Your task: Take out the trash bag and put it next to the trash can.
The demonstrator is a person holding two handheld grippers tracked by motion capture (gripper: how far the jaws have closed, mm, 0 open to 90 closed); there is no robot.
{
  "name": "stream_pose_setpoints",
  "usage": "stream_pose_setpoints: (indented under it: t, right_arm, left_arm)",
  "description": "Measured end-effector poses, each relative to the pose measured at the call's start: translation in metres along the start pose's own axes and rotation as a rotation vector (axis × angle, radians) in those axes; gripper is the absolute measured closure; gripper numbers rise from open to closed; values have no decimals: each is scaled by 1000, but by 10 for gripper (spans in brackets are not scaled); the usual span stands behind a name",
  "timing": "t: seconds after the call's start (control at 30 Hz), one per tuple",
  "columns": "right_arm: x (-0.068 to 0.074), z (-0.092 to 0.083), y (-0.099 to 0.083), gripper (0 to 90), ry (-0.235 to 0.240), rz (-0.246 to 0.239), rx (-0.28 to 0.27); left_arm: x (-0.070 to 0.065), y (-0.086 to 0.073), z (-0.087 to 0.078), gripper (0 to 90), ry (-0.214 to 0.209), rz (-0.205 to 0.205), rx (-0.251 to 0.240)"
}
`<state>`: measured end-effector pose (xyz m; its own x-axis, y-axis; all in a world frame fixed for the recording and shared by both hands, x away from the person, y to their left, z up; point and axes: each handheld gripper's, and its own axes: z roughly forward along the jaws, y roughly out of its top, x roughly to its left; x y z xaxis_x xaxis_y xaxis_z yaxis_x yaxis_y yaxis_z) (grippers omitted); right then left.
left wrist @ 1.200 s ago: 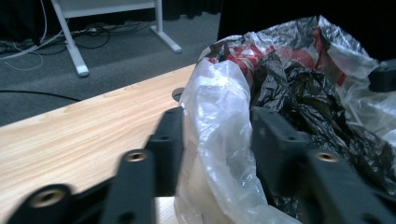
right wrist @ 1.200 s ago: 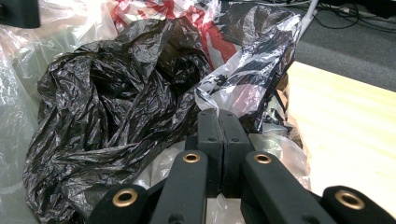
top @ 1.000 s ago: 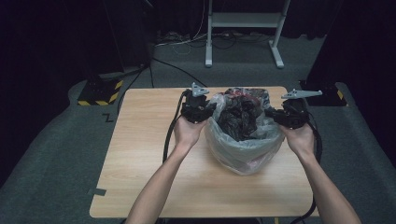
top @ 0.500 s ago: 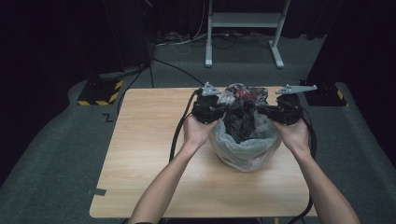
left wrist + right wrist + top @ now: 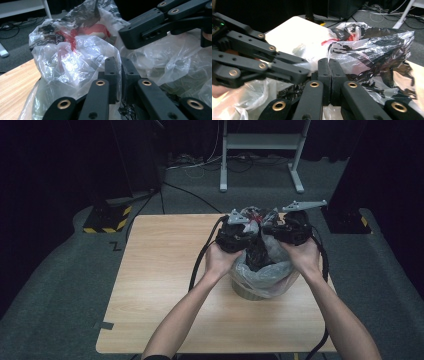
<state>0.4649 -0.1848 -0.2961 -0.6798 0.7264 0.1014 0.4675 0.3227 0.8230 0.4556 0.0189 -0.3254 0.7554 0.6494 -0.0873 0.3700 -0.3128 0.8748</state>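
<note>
A clear plastic bag (image 5: 272,275) lines a small bin (image 5: 250,293) on the wooden table (image 5: 165,280). It holds dark crumpled waste and red-and-white plastic (image 5: 85,31). My left gripper (image 5: 248,226) is shut, with the bag's left rim film (image 5: 75,62) pinched between its jaws (image 5: 120,65). Across from it, my right gripper (image 5: 270,222) is shut on the right rim (image 5: 367,53). The two grippers almost meet above the bag's mouth. In the left gripper view, the right gripper (image 5: 130,37) reaches in from the upper right. In the right gripper view, the left gripper (image 5: 299,73) comes in from the left.
Cables trail from both grippers down across the table. A metal stand (image 5: 260,155) and loose cables lie on the floor behind the table. A black-and-yellow striped block (image 5: 106,218) sits on the floor at the left.
Both grippers have moved inward toward each other, drawing the bag's two rims together over the waste. The bag's open mouth has narrowed.
</note>
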Motion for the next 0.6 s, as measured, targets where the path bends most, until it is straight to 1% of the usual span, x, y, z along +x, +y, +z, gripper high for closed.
stream_pose_setpoints:
  t: [0.13,0.33,0.4,0.5,0.6]
  right_arm:
    - [3,5,4,893,9,-3,9]
    - [5,13,6,893,31,4,27]
    - [6,15,6,893,36,0,31]
    - [8,17,6,893,47,-2,32]
    - [10,18,7,893,54,-4,34]
  left_arm:
    - [1,0,2,802,-1,-1,11]
    - [4,-2,5,683,-22,-14,15]
    - [3,-2,6,645,-28,-11,17]
    - [1,-2,8,602,-26,1,18]
    - [-2,-2,9,589,-20,13,15]
